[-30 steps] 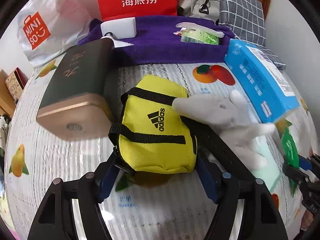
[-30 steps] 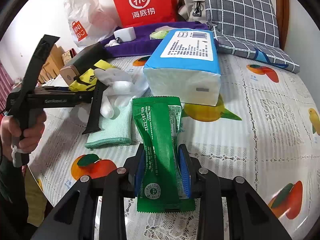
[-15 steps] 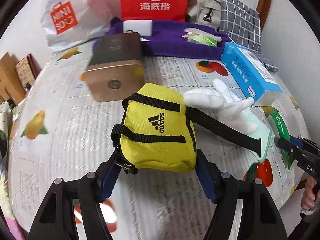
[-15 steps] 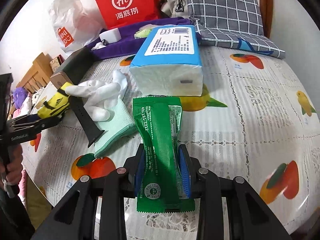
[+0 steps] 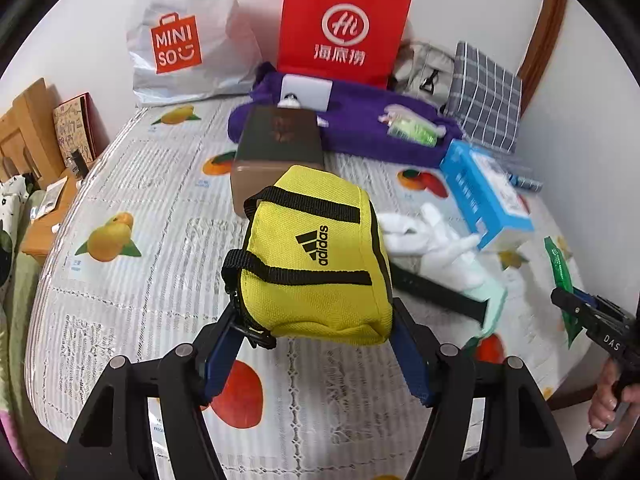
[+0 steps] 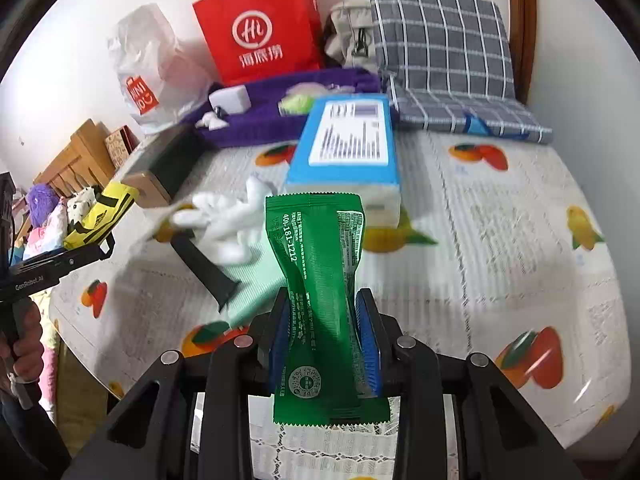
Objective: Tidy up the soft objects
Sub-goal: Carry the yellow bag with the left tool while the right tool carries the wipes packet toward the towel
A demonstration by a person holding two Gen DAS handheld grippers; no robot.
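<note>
Fruit-print bedcover point(image 5: 132, 184) under everything. At 12 o'clock, red paper bag point(image 5: 342, 28) against wall, purple cloth point(image 5: 360, 128) before it. Blue tissue pack point(image 6: 346, 148) at 12 from right gripper point(image 6: 324, 320), which is clamped on green sachet point(image 6: 316, 264). Left gripper point(image 5: 310, 332) clamped on yellow pouch point(image 5: 316, 256), lifted off cover; pouch hides near end of dark box point(image 5: 276, 144). White glove point(image 5: 436, 240) at 3 o'clock, blurred; pouch strap point(image 5: 436, 292) crosses it.
</note>
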